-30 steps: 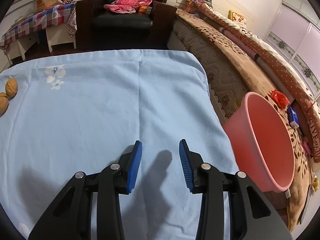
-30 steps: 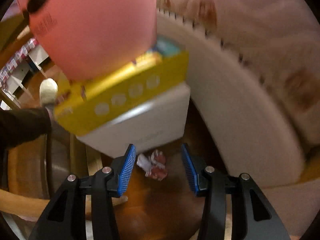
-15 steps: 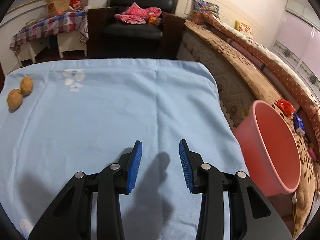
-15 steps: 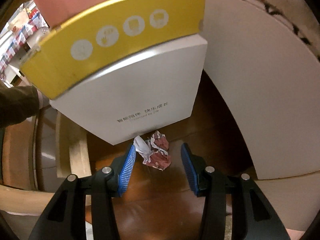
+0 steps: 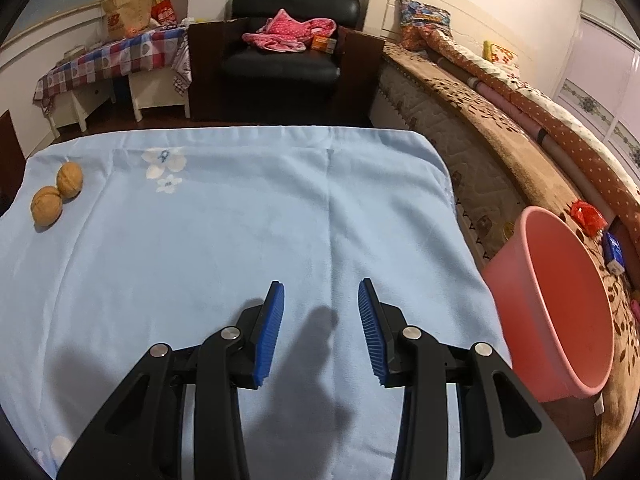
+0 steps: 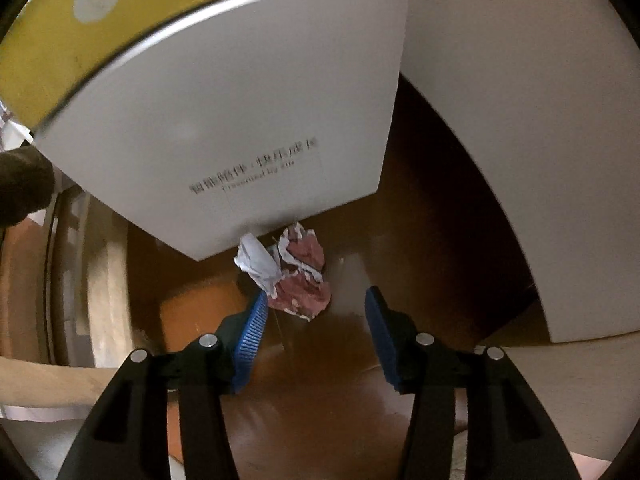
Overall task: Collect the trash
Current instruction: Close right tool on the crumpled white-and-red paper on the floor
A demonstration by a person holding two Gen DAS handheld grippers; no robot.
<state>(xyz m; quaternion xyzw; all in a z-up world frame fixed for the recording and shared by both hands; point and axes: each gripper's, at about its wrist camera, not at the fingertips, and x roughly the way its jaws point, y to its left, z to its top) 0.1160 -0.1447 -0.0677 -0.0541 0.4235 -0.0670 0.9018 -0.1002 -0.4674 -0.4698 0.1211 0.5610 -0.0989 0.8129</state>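
Note:
A crumpled red and white wrapper (image 6: 294, 272) lies on the brown wooden floor, against the lower edge of a white and yellow box (image 6: 240, 120). My right gripper (image 6: 316, 300) points down at it; its jaws are opening, the wrapper sits just ahead of the fingertips, near the left blue pad, and nothing is gripped. In the left wrist view my left gripper (image 5: 322, 298) hovers open and empty over the light blue cloth (image 5: 200, 240). A pink bucket (image 5: 560, 312) stands right of the table, beside the bed.
Two walnuts (image 5: 56, 198) rest at the cloth's far left. A red wrapper (image 5: 588, 218) and a small blue carton (image 5: 614, 252) lie on the brown bed cover (image 5: 500, 140). A black armchair (image 5: 288, 52) stands beyond the table. A white curved panel (image 6: 540, 140) borders the floor gap on the right.
My right gripper has dropped toward the floor, so the wrapper now looks bigger and lies close to the fingertips, and its jaws stand wider. The left view has tilted up a little.

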